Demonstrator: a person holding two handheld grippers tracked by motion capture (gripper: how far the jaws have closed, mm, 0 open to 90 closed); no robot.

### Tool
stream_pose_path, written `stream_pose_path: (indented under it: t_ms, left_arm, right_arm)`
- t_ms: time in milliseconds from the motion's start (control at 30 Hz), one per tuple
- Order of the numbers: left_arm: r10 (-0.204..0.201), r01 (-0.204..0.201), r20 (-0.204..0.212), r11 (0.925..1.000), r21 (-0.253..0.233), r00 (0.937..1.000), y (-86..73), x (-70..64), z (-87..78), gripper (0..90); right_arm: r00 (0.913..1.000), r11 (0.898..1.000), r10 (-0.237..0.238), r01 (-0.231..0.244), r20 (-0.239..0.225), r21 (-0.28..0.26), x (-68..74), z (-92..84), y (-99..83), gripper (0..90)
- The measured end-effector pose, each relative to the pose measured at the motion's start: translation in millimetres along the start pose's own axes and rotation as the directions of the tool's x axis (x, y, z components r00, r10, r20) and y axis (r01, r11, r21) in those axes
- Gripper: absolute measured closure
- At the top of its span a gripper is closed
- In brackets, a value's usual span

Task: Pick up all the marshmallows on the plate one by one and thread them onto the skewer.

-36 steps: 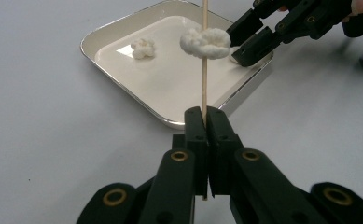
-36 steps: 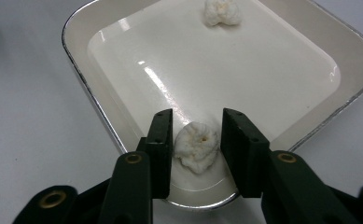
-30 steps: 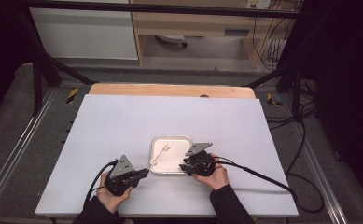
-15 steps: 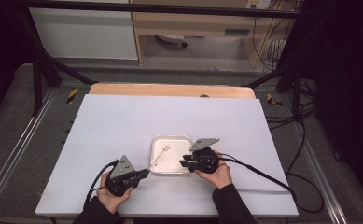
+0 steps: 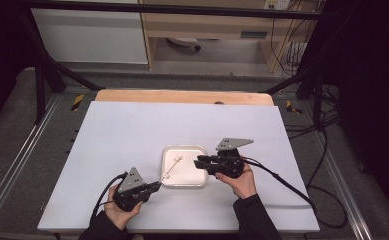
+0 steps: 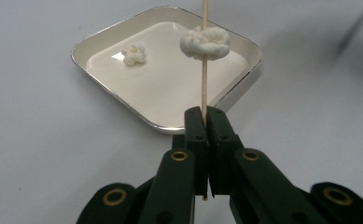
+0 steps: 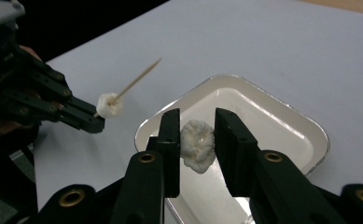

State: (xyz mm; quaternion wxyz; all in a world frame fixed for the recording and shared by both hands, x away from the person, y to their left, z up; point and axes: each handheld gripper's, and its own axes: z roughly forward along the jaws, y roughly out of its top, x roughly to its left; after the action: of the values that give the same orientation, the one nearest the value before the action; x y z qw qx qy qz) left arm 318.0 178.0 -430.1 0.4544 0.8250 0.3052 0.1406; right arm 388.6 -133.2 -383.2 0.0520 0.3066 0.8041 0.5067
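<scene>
the right hand-held gripper (image 7: 196,149) is closed on a marshmallow (image 7: 197,143); the left hand-held gripper (image 6: 205,116) is clamped on the skewer (image 6: 204,56). the marshmallow should be centred on the skewer's tip before being pushed on.

The tray (image 5: 184,181) sits on the tabletop (image 5: 132,130), near its front edge. The left gripper (image 5: 152,187) is just left of the tray and the right gripper (image 5: 200,163) is at its right side. A stick (image 6: 204,56) reaches from the left gripper over the tray, with a puffy piece (image 6: 205,42) stuck on it. Another piece (image 7: 197,144) sits between the right gripper's jaws, above the tray.
</scene>
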Motion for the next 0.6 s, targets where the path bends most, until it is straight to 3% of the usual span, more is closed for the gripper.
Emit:
stream_pose_path:
  t_ms: [300,600]
  left_arm:
    - [0.022,-0.022,0.006,0.9996,-0.016,0.9997,1.0,-0.4,1.0,88.3]
    - [0.017,-0.017,0.014,0.9998,-0.008,0.9998,1.1,-3.5,0.7,88.3]
  right_arm:
    - [0.9927,0.989,0.078,-0.088,-0.092,-0.117,-3.6,-9.4,12.4,72.4]
    - [0.9807,0.98,0.125,-0.146,-0.15,-0.133,-2.7,3.9,21.0,72.4]
